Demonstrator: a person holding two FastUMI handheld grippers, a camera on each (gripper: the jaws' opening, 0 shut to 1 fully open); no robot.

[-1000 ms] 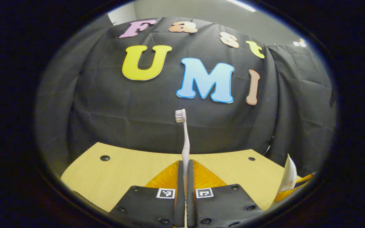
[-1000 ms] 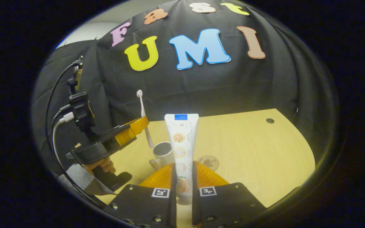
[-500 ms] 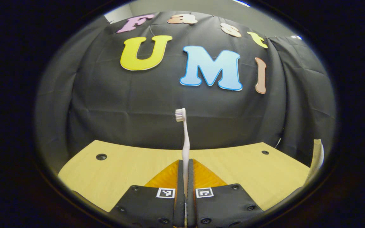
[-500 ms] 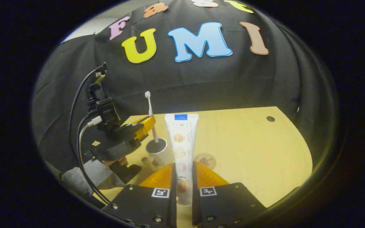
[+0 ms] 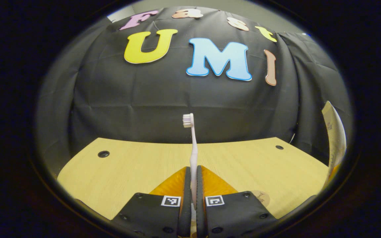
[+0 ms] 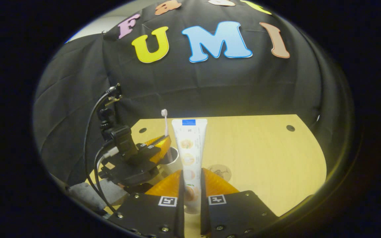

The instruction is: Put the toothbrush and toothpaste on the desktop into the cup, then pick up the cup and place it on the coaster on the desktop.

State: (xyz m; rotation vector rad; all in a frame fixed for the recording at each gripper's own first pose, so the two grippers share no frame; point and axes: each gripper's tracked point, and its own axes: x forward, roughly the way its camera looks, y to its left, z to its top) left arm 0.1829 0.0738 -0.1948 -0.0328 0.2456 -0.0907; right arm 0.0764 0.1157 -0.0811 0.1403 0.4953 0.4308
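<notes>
My left gripper (image 5: 193,177) is shut on a pale toothbrush (image 5: 193,148), which stands upright with its bristle head on top. In the right gripper view that left gripper (image 6: 164,145) hovers over a white cup (image 6: 176,161), and the toothbrush (image 6: 166,130) reaches down into the cup's mouth. The cup is partly hidden behind the gripper. My right gripper (image 6: 190,180) is shut on a white toothpaste tube (image 6: 189,148), held upright just right of the cup. A round brown coaster (image 6: 223,172) lies flat on the wooden desktop (image 6: 263,155), right of the cup. The coaster (image 5: 262,197) peeks out beside my left fingers.
The toothpaste tube (image 5: 335,132) rises at the right edge of the left gripper view. Cables and a grey sleeve (image 6: 84,195) trail behind the left gripper. The desktop (image 5: 127,168) has small round holes (image 5: 103,154) near its back corners and ends at the black cloth wall.
The left gripper has come down and right with the toothbrush, bringing its lower end into the cup. The right gripper still holds the toothpaste upright, barely shifted.
</notes>
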